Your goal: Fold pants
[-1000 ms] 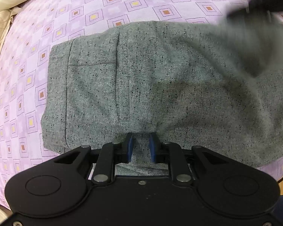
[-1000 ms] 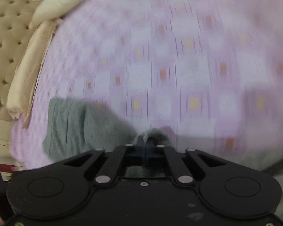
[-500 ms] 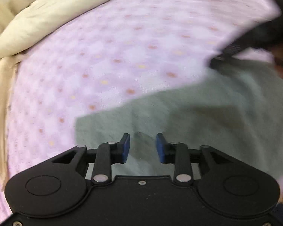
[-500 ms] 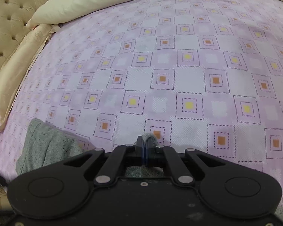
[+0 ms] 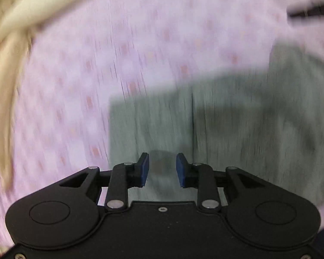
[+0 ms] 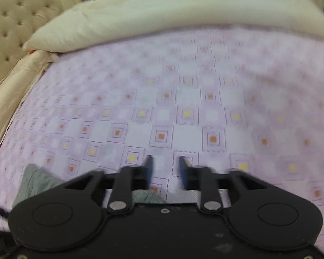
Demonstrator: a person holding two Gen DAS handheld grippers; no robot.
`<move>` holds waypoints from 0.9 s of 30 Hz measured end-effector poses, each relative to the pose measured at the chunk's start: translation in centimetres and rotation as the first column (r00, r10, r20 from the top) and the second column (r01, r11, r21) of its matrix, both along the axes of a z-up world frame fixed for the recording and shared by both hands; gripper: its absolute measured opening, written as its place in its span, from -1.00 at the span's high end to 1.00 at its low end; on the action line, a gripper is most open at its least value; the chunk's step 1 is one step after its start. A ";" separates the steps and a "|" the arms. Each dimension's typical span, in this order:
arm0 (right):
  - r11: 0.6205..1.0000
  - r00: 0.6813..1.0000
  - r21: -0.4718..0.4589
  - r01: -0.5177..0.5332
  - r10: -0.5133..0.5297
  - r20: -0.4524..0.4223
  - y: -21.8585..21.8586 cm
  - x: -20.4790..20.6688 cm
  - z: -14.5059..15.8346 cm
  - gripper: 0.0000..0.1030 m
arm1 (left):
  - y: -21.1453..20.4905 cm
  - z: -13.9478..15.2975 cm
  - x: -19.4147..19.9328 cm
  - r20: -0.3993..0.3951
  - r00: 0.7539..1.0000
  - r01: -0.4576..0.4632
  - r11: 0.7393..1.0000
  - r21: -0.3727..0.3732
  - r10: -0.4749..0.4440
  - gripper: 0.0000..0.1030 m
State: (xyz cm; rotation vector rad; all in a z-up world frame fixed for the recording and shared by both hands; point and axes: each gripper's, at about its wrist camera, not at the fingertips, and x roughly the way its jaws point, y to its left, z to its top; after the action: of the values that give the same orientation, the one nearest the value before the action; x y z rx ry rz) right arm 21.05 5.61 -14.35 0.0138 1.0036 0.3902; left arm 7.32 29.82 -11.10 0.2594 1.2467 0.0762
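- Left wrist view: the left gripper (image 5: 162, 170) hangs over the grey pants (image 5: 237, 125), which lie folded on the lilac bedsheet (image 5: 97, 64); its jaws, having just narrowed slightly, stand apart with nothing between them.
- Right wrist view: the right gripper (image 6: 165, 169) has just opened its jaws, spread and empty above the bedsheet (image 6: 183, 86); the pants (image 6: 36, 181) lie at lower left, a cream pillow (image 6: 162, 10) beyond.

I see pants (image 5: 237, 125) lying flat on bed (image 5: 140, 43), filling lower right of left wrist view. My left tongs (image 5: 162, 169) above pants, nothing between pads. In right wrist view, pants (image 6: 35, 180) at lower left, partly behind my right tongs (image 6: 165, 170); bed sheet ahead. Pillow (image 6: 162, 15) at far edge of bed, headboard (image 6: 15, 19) left of pillow.
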 end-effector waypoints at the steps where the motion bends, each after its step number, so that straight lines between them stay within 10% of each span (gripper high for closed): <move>1: 0.999 0.999 0.012 -0.043 0.043 0.010 0.1 -0.9 0.5 0.37 | -0.3 0.5 0.9 0.036 0.999 0.025 0.999 0.024 -0.026 0.28; 10: 0.958 0.955 0.015 -0.286 0.286 -0.084 4.8 -7.1 -1.1 0.69 | 3.9 -2.7 7.7 -0.023 0.996 -0.088 0.996 -0.009 0.088 0.18; 14: 0.957 0.917 -0.048 -0.286 0.259 -0.302 6.8 -6.8 -6.5 0.81 | 4.4 -2.6 7.2 -0.052 0.998 -0.046 0.998 -0.048 0.043 0.17; 19: 0.955 0.938 -0.007 -0.296 0.290 -0.191 5.4 -9.5 -3.4 0.56 | 6.5 -0.6 4.1 -0.073 0.994 -0.089 0.980 -0.179 0.077 0.17; 27: 0.916 0.912 -0.016 -0.401 0.397 -0.108 2.7 -16.8 0.0 0.55 | 6.0 0.3 -3.2 -0.113 0.985 -0.144 0.976 -0.161 0.127 0.17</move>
State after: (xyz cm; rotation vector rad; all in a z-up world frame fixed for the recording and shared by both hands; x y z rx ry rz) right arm 4.26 8.34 -14.32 -0.2113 1.1161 0.7515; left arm 4.17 35.82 -10.78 0.0309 1.3637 0.0750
